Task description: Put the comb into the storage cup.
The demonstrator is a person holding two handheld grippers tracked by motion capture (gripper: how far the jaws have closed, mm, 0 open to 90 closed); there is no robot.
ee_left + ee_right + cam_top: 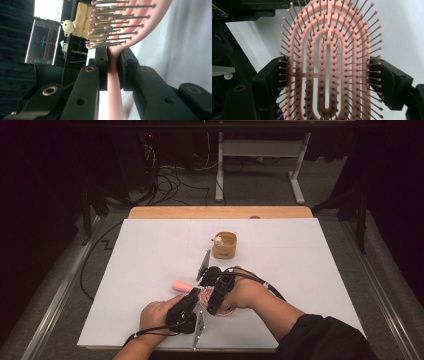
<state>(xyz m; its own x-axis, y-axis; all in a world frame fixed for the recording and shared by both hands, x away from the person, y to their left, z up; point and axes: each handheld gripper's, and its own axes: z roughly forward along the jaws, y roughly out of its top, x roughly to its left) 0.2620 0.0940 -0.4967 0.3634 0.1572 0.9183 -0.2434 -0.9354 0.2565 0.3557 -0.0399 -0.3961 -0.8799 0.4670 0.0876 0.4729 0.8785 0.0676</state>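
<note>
Pink hairbrush (327, 70) near the tabletop's front edge, shared between two grips to keep it from swivelling: left gripper (113, 62) clamped on the narrow neck, right gripper (325, 82) closed across the head's sides. Smooth moulded plastic, oval slotted pad, thin ball-tipped pins; round wooden cup (224, 245) toward the far edge.

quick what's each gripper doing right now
Left gripper: shut on the pink hairbrush, at its neck.
Right gripper: shut on the hairbrush head, across its sides.
</note>
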